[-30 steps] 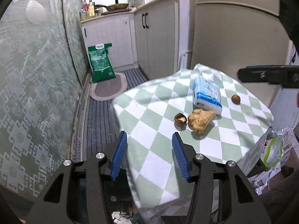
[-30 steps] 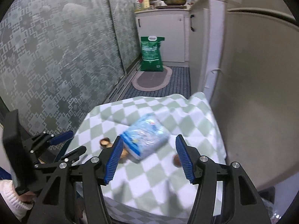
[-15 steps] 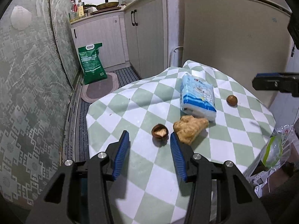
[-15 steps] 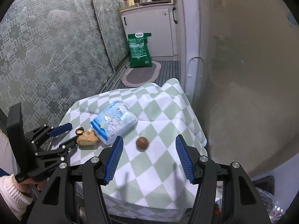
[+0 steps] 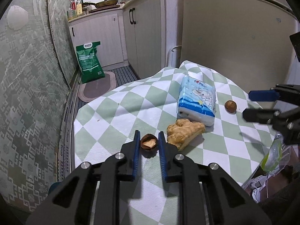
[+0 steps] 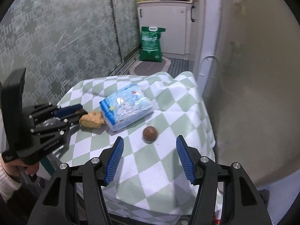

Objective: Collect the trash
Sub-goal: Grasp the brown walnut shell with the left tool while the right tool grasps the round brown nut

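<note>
The left gripper (image 5: 149, 140) has advanced; its jaws are closing around the nutshell (image 5: 148, 144), starting collection. The right gripper (image 6: 150, 155) hangs wide, empty, over the nut (image 6: 150, 133).

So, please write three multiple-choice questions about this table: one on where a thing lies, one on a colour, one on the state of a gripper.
1. Where does the open nut shell lie?
A. on top of the tissue pack
B. between the fingers of the left gripper
C. on the floor mat

2. What colours has the checked tablecloth?
A. red and black
B. yellow and blue
C. pale green and white

3. How is the right gripper now?
A. open, with nothing between its fingers
B. shut on the ginger-like lump
C. shut on the tissue pack

Answers:
1 B: the left gripper has its blue pads on either side of the shell, and they are closing on it.
2 C: the cloth shows green and white diamonds.
3 A: its fingers stand wide apart short of the round nut; the tissue pack and the lump lie untouched by it.
</note>
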